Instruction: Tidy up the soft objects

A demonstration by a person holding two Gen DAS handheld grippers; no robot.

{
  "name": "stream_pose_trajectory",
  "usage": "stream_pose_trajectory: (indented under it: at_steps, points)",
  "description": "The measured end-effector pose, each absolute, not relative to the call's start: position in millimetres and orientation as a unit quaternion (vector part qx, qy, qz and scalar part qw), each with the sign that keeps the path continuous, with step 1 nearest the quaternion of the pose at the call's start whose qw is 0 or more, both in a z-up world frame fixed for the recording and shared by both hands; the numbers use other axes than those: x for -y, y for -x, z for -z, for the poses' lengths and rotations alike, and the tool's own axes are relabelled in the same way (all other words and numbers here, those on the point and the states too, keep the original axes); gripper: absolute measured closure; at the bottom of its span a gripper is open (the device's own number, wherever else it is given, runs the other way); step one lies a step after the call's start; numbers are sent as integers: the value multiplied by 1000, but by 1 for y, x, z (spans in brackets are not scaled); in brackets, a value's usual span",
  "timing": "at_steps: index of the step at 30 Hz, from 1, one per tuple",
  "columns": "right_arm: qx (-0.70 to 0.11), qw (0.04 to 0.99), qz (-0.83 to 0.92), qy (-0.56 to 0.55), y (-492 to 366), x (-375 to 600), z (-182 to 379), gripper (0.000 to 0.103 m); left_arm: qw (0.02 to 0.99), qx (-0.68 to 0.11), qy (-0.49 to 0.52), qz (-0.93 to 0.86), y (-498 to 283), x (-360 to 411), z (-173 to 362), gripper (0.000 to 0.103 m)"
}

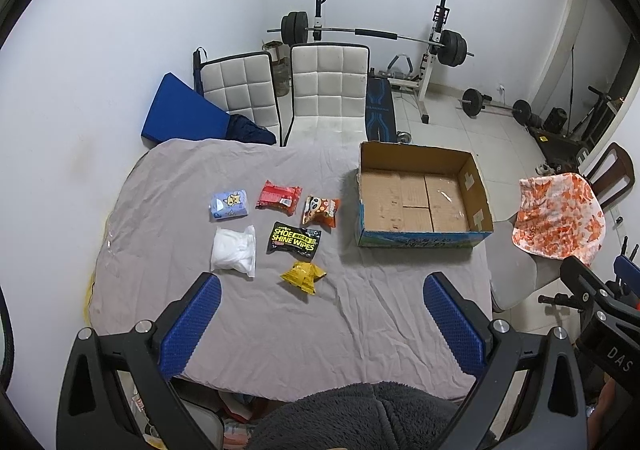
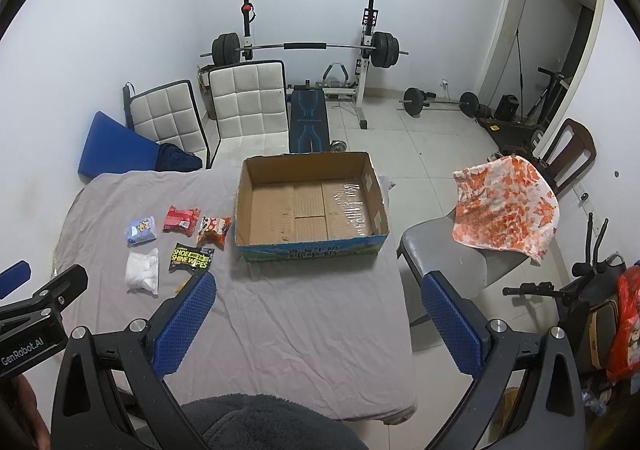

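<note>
Several soft packs lie on the grey cloth: a blue tissue pack [image 1: 229, 204], a red pack [image 1: 279, 196], an orange snack bag [image 1: 321, 211], a black shoe-shine-wipes pack [image 1: 294, 241], a white pack [image 1: 234, 248] and a yellow packet [image 1: 303, 275]. An open, empty cardboard box [image 1: 420, 197] stands to their right; it also shows in the right wrist view [image 2: 310, 205]. My left gripper [image 1: 322, 324] is open and empty, near the yellow packet. My right gripper [image 2: 320, 324] is open and empty, in front of the box.
The table [image 2: 280, 330] carries a wrinkled grey cloth. A grey chair with an orange-patterned towel [image 2: 506, 209] stands to the right. Two white chairs [image 1: 320, 89] stand behind the table. A barbell rack [image 2: 308, 49] and weights fill the back of the room.
</note>
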State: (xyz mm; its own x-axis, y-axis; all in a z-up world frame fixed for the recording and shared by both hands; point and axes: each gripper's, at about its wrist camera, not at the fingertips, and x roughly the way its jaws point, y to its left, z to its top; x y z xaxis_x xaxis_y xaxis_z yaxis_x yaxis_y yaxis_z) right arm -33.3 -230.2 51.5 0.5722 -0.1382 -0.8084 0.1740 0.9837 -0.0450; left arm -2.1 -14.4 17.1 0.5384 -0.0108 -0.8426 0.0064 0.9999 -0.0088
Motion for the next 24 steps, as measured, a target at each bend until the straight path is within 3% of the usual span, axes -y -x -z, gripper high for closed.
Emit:
stream_pose_trajectory:
  at_steps: [24]
  points:
    - [-470,880,61,-28,18,229,-32,0,879,-477,9,-5,-5,5,-13,0]
